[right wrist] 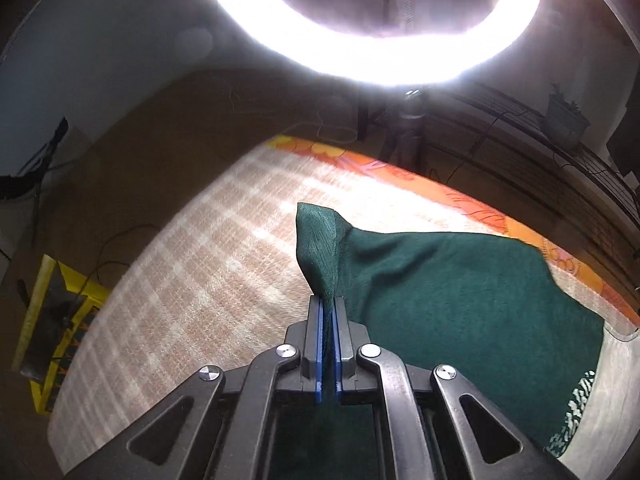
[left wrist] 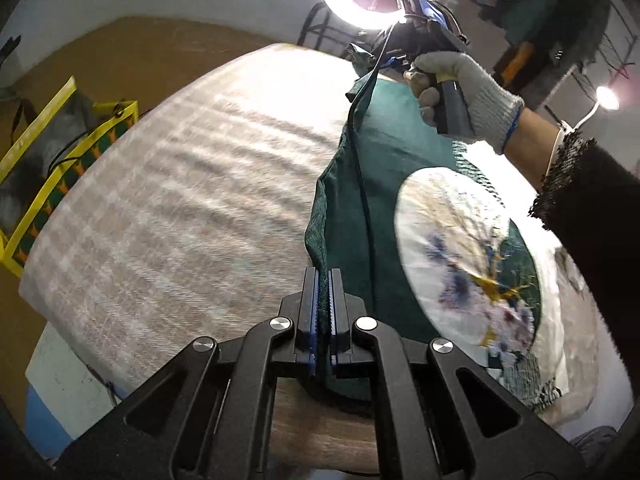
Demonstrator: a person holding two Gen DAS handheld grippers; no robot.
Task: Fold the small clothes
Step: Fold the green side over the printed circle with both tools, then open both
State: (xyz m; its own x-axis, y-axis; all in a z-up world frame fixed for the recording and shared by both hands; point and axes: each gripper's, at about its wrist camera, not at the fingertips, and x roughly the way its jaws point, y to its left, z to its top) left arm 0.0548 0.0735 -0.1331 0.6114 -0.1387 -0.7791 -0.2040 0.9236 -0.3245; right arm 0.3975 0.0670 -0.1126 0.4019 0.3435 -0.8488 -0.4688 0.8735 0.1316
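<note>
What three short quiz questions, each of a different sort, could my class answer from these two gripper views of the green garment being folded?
1. True or false: the left gripper is shut on an edge of the green garment.
2. What covers the hand gripping the other tool: A) a knitted glove, B) nothing, C) a plastic bag?
3. Fill in: the garment lies on a ____ cloth.

Key: 1 true. 2 A. 3 checked. The right gripper also pinches the garment.
</note>
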